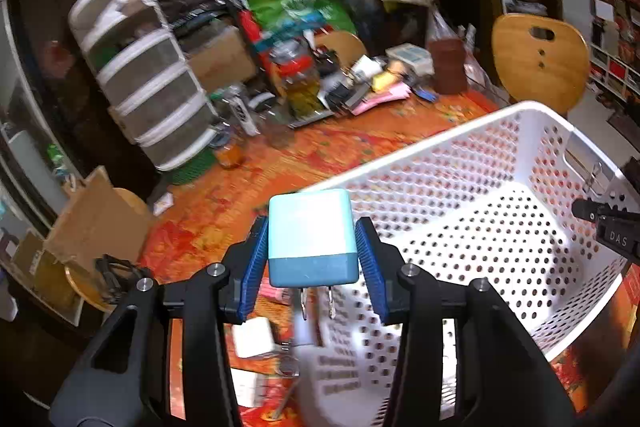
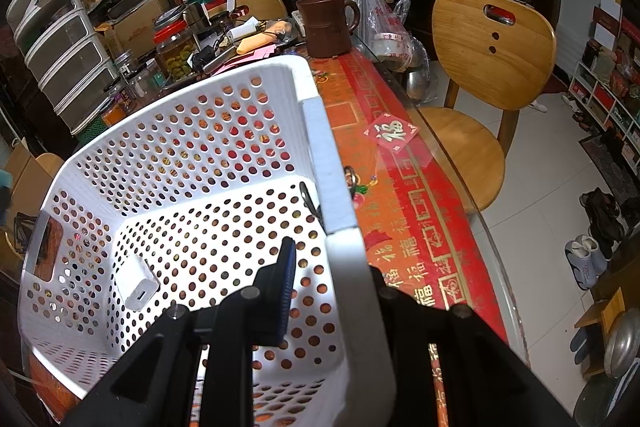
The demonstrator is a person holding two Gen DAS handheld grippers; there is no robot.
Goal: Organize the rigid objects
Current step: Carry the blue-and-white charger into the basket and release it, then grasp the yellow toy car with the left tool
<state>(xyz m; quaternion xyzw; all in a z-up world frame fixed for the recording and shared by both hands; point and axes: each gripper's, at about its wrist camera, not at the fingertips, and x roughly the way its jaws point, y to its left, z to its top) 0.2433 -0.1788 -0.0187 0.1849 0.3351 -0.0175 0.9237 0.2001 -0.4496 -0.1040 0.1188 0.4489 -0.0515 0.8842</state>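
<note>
My left gripper (image 1: 312, 255) is shut on a light blue plug adapter (image 1: 312, 235) with two metal prongs pointing down. It holds the adapter in the air above the near left rim of the white perforated basket (image 1: 500, 155). My right gripper (image 2: 332, 275) is shut on the basket's right rim (image 2: 328, 163), one finger inside and one outside. A white charger (image 2: 137, 285) lies on the basket floor. In the left wrist view the right gripper's tip (image 1: 600, 223) shows at the basket's far right wall.
The basket stands on a red and orange tablecloth (image 2: 400, 195). A brown mug (image 2: 326, 25), jars (image 2: 174, 47), a drawer tower (image 1: 148, 75) and clutter fill the table's far end. White boxes (image 1: 254, 337) lie under my left gripper. A wooden chair (image 2: 488, 67) stands to the right.
</note>
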